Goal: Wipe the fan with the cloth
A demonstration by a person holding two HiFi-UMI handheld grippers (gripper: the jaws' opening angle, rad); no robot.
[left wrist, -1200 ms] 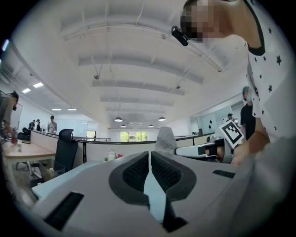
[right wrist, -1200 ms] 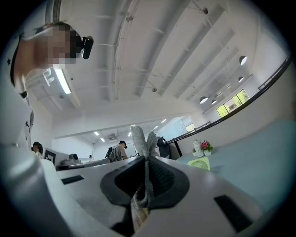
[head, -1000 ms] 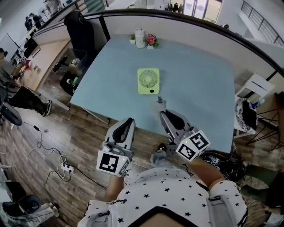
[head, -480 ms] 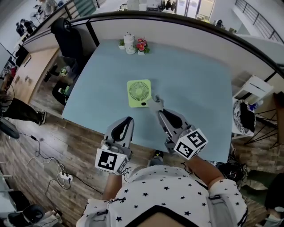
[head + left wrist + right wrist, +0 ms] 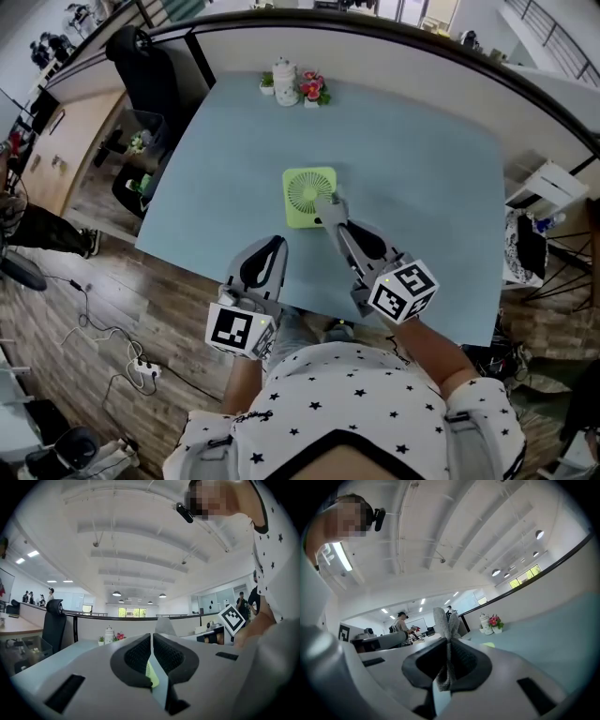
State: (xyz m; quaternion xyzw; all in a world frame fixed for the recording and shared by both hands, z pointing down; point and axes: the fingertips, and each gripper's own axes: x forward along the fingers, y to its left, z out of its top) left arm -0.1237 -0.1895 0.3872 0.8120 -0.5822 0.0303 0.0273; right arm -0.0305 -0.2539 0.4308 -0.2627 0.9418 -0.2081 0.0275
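Pale-blue table [image 5: 422, 178], wood-plank floor [image 5: 112, 300]

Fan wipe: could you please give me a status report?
Right gripper shut on cloth, at fan's right edge. Left gripper shut, empty. Nothing obstructing.

Fan [image 5: 307, 195]: in the head view its lower right corner is hidden under the right hand-held gripper [image 5: 328, 208] and the cloth [image 5: 330, 202]. Can't tell if the cloth touches the fan. In the right gripper view the cloth's lower end is buried between the closed jaws and only a tuft sticks out. In the left gripper view the left hand-held gripper [image 5: 152, 651] blocks nearly all of the fan, leaving a green sliver past its closed jaws. White jar [image 5: 284, 80] and flowers [image 5: 310, 90] at the worktop's [image 5: 422, 159] far edge are too small for detail. Person's torso [image 5: 347, 412] is cut off at the bottom edge.
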